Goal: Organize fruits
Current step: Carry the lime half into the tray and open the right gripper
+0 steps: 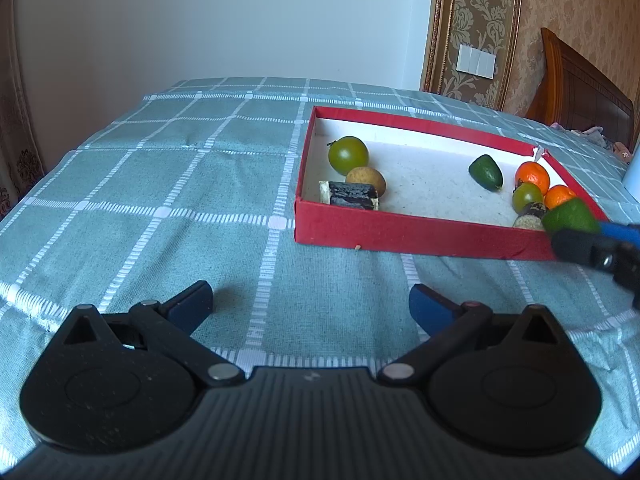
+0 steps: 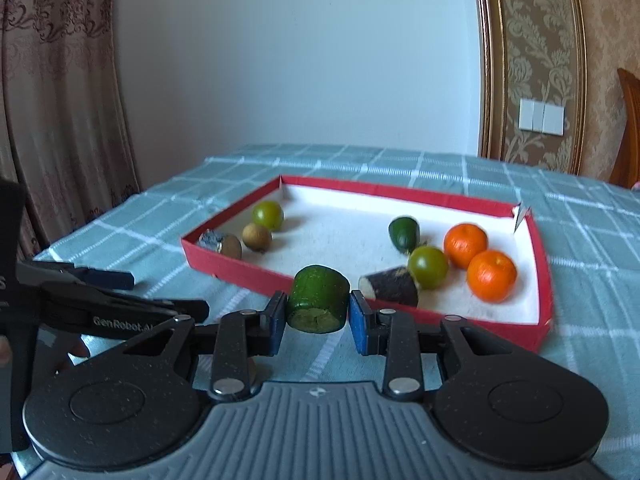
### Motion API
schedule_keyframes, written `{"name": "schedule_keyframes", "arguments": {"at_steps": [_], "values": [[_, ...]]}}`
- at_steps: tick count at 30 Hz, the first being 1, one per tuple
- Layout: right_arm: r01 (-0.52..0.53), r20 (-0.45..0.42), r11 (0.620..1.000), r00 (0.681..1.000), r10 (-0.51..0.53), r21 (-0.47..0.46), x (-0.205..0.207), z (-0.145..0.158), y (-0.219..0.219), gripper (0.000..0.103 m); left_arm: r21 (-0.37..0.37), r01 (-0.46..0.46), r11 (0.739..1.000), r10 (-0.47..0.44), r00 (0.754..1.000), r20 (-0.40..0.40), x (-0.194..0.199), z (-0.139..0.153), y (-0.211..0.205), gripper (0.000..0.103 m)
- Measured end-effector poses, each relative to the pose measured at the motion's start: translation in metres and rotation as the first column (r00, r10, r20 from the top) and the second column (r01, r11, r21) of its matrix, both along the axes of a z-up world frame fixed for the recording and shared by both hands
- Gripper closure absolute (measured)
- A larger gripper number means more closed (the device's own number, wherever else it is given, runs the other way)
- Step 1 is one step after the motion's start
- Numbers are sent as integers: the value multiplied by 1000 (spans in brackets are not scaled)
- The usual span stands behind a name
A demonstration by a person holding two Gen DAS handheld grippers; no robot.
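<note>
A red tray point(image 2: 546, 272) point(image 1: 384, 236) lies on the checked cloth. It holds two oranges point(image 2: 491, 276) point(image 1: 532, 174), green round fruits point(image 2: 428, 266) point(image 1: 348, 155), a small brown fruit point(image 2: 257, 236) point(image 1: 366, 179), a dark green piece point(image 2: 404, 233) point(image 1: 486, 172) and dark cut chunks point(image 2: 394, 285) point(image 1: 352, 196). My right gripper point(image 2: 318, 314) is shut on a green cut cucumber piece point(image 2: 318, 298) point(image 1: 570, 216), held just before the tray's near wall. My left gripper point(image 1: 310, 304) stands open over bare cloth, left of the tray, nothing between its fingers.
The table wears a teal cloth point(image 1: 180, 200) with white lines. A curtain point(image 2: 52, 100) hangs at the left, a white wall behind, and a wooden headboard point(image 1: 580, 92) stands at the right. The left gripper's arm point(image 2: 104, 308) lies just left of my right gripper.
</note>
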State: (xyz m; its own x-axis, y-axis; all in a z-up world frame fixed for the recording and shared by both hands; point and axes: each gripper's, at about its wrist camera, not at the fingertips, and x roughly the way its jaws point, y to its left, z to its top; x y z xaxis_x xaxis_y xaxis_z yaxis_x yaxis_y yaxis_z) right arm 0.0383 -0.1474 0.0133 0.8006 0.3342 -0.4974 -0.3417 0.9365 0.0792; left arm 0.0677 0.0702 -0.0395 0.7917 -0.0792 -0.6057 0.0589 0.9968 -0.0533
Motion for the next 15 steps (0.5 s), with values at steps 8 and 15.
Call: {"name": "schedule_keyframes", "arguments": {"at_steps": [8,15], "values": [[52,-3,998,999,-52,-44,42,5,0,71,3,0,1000,0,1000,-1,0,0,0,0],[65,-38,992,997,-69,-112,86,-5,7,71,-5,0,1000,0,1000,2,-1,0,1,0]]}}
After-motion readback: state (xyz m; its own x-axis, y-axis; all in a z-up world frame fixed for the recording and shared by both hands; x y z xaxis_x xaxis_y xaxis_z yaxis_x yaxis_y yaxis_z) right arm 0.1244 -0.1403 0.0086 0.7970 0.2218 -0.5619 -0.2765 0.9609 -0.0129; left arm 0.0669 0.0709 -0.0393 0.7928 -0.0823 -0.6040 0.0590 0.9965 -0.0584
